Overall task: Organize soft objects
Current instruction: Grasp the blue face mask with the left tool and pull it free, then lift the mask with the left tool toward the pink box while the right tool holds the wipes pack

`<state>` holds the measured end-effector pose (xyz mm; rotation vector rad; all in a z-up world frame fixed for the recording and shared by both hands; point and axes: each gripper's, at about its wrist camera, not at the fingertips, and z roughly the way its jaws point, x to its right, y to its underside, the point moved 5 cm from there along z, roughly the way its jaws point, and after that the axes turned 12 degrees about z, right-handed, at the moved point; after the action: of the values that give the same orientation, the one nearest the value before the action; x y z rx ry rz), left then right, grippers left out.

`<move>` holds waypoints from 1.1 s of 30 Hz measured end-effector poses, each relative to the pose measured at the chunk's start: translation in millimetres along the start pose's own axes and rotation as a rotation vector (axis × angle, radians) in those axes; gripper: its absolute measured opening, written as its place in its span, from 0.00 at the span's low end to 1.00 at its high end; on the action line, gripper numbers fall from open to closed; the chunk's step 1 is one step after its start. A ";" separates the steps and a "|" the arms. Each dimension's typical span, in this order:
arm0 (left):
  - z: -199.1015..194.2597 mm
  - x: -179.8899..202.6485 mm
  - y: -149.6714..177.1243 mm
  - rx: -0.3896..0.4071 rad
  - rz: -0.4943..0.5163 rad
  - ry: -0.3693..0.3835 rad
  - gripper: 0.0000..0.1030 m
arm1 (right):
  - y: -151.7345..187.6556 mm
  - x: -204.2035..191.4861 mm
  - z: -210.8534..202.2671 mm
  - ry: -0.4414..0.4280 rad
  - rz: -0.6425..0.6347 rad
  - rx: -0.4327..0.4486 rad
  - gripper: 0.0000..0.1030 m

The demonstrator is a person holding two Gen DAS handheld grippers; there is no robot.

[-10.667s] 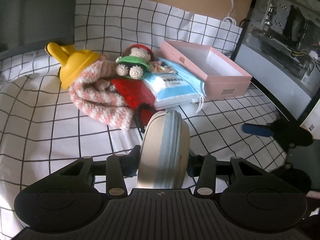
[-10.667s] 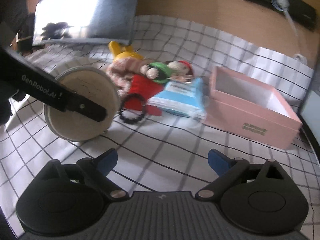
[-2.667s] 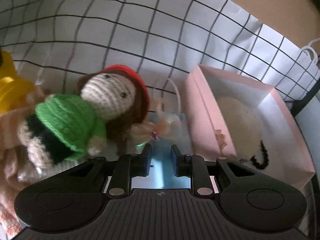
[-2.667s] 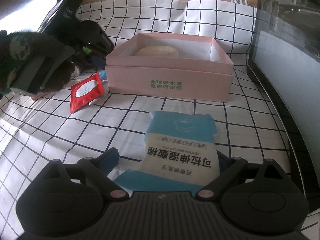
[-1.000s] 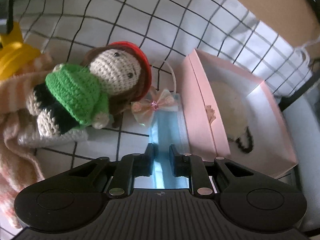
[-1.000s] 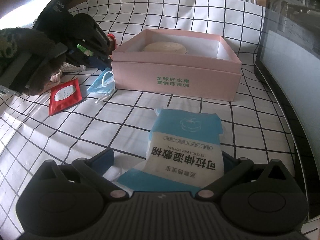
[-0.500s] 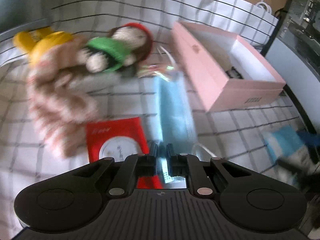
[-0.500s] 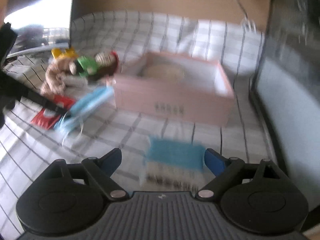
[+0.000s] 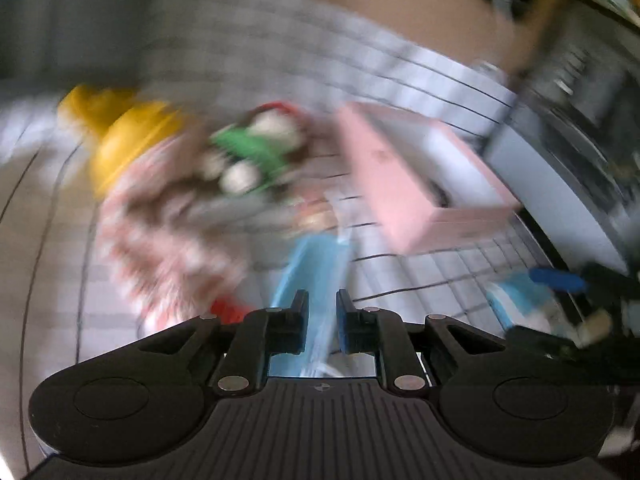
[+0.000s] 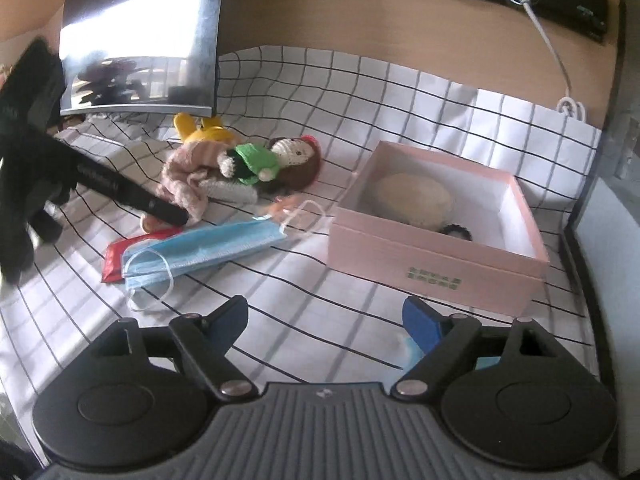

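The left wrist view is blurred by motion. My left gripper (image 9: 322,300) has its jaws close together over a blue face mask (image 9: 310,268); whether it grips it I cannot tell. In the right wrist view the mask (image 10: 204,250) lies flat on the checked cloth, with the left gripper's fingers (image 10: 132,198) above it at the left. My right gripper (image 10: 326,314) is open and empty. A pink box (image 10: 436,256) holds a beige round pouch (image 10: 414,198) and a black hair tie (image 10: 458,232). A crochet doll (image 10: 272,162) lies beside a pink striped knit (image 10: 186,178) and a yellow plush (image 10: 202,130).
A red packet (image 10: 120,252) lies under the mask's left end. A small bow clip (image 10: 286,202) lies between doll and box. A blue tissue pack (image 9: 520,304) lies near my right gripper. A monitor (image 10: 140,36) stands at the back left, a computer case (image 9: 580,120) on the right.
My right gripper has let go of the tissue pack and pulled back. My left gripper has dragged the mask away from the doll and swung, its view now blurred.
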<state>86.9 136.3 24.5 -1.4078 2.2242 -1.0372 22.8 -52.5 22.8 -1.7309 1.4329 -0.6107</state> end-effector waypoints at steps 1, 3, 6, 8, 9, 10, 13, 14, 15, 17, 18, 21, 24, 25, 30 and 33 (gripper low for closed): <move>5.7 6.6 -5.1 -0.023 0.054 -0.005 0.16 | 1.8 4.5 -1.5 0.017 -0.001 -0.002 0.83; 20.7 14.8 -11.2 -0.077 0.139 -0.040 0.19 | 4.9 19.6 -3.6 0.054 0.012 -0.010 0.83; 39.3 6.0 -12.8 -0.144 0.154 -0.130 0.20 | 6.8 39.7 -7.2 0.135 0.063 -0.019 0.83; 43.8 -6.4 -11.5 -0.150 0.097 -0.118 0.20 | 7.6 50.3 -12.1 0.174 0.121 -0.011 0.83; 44.4 -12.4 -10.6 -0.146 0.077 -0.103 0.20 | 8.1 55.2 -15.9 0.184 0.148 0.007 0.83; 46.3 -17.5 -8.7 -0.144 0.068 -0.084 0.20 | 9.4 59.1 -18.6 0.191 0.162 0.023 0.83; 53.7 -29.6 -2.3 -0.165 0.047 -0.033 0.20 | 18.6 69.4 -23.5 0.202 0.214 0.072 0.83; 55.0 -32.0 -2.0 -0.148 0.040 -0.020 0.20 | 22.5 72.3 -21.4 0.208 0.230 0.079 0.83; 54.6 -32.1 -1.8 -0.141 0.033 -0.007 0.20 | 26.2 75.0 -18.8 0.215 0.242 0.082 0.83; 53.9 -25.2 -2.6 -0.134 0.038 0.037 0.21 | 31.9 79.2 -12.8 0.237 0.257 0.087 0.83; 54.8 -18.2 -2.8 -0.137 0.053 0.072 0.21 | 34.3 80.9 -8.6 0.249 0.267 0.083 0.83; 56.9 12.4 0.8 -0.161 0.146 0.168 0.21 | 37.7 79.7 -4.2 0.258 0.286 0.077 0.83; 51.0 44.9 9.6 -0.178 0.267 0.206 0.21 | 40.8 73.6 -1.9 0.239 0.250 0.068 0.83; 49.3 53.8 12.6 -0.177 0.285 0.213 0.21 | 42.5 71.7 -1.1 0.236 0.234 0.061 0.83; 46.4 89.8 23.7 -0.150 0.271 0.251 0.21 | 47.0 65.8 0.9 0.208 0.188 0.042 0.83; 44.0 95.8 26.9 -0.153 0.208 0.245 0.21 | 48.3 67.5 6.1 0.216 0.192 0.002 0.82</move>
<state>50.8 41.2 -14.1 -1.1244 2.6103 -1.0334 16.0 -118.1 -27.9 -1.5387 1.7237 -0.7105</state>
